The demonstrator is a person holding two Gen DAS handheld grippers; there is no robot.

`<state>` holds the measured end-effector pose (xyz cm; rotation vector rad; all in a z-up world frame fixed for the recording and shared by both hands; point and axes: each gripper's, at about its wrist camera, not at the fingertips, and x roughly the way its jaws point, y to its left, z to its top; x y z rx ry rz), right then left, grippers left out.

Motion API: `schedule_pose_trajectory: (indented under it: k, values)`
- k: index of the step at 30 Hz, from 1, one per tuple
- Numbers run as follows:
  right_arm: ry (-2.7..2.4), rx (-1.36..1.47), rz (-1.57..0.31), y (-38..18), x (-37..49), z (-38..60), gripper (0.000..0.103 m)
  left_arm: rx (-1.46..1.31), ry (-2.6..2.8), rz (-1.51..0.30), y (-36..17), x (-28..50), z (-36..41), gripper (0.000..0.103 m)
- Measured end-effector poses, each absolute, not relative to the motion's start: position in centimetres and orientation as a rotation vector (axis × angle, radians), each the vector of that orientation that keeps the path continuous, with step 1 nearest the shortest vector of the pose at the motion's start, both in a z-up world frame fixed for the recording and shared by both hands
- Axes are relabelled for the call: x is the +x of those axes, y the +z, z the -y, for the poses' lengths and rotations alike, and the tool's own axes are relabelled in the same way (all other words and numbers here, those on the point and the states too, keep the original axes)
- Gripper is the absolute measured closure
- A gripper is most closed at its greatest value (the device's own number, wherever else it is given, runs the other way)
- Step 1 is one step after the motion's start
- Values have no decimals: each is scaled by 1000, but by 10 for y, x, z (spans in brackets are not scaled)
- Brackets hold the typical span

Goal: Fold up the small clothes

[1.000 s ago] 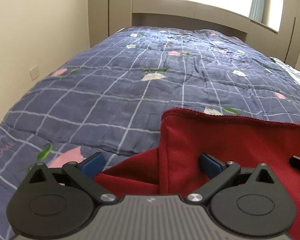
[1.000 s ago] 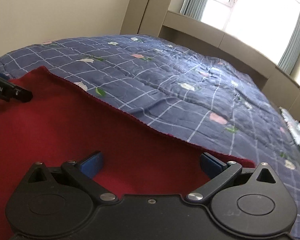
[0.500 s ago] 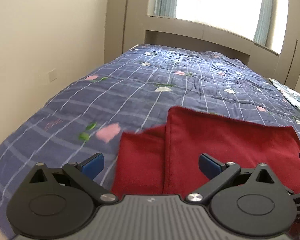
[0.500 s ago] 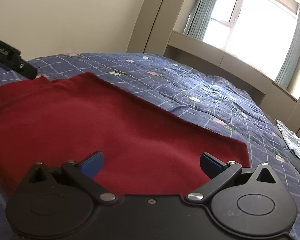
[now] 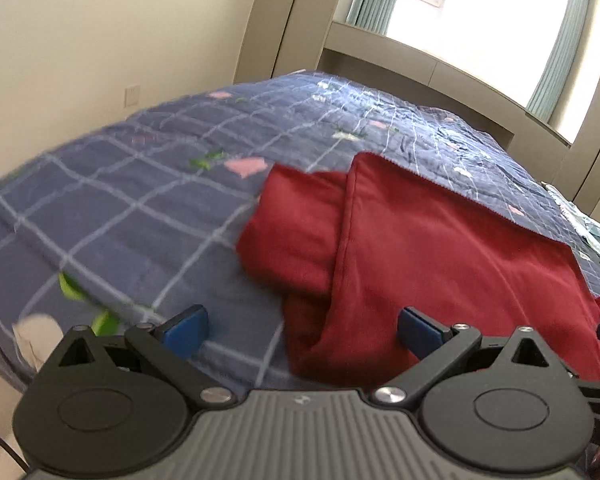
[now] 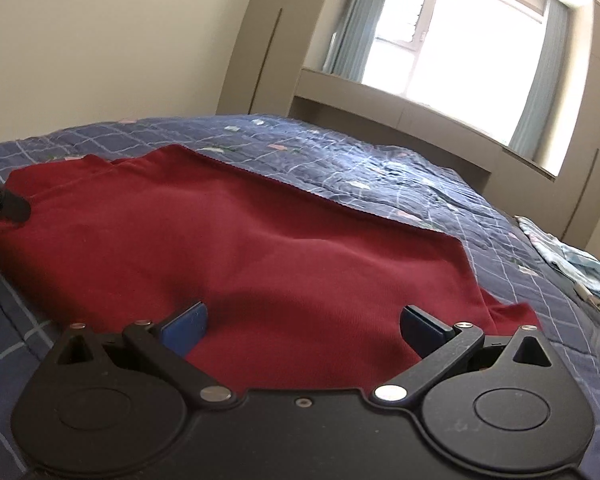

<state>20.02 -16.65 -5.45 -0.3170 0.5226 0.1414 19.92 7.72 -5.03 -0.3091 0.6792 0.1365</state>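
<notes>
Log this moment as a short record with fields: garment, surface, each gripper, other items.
garment: red garment, lying on the bed, one part folded over another along its left side
surface: blue checked quilt with flower print
left gripper: open, holding nothing
right gripper: open, holding nothing
other items: pale patterned cloth near the bed's far right edge

My left wrist camera sits low behind the left gripper (image 5: 302,326), looking up the bed (image 5: 148,184) toward the window (image 5: 476,20) at 1 o'clock, with the red garment (image 5: 440,248) close at 3 o'clock. My right wrist camera sits behind the right gripper (image 6: 302,326), nearer the garment, window at 1 o'clock. Both views share the garment, the bedspread and the window; the left gripper's finger shows at 9 o'clock in the right view.
</notes>
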Motion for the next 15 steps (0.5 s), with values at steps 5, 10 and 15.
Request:
schedule_pose_trajectory:
  k: [5, 10, 15]
  values:
    - [114, -361, -483, -58, 195, 160, 1, -281, 121, -657, -54, 195, -74, 0]
    - [82, -452, -424, -63, 188, 149, 1, -294, 102, -643, -57, 196, -78, 0]
    - [72, -478, -409, -66, 187, 144, 1, -279, 95, -637, -59, 196, -76, 0]
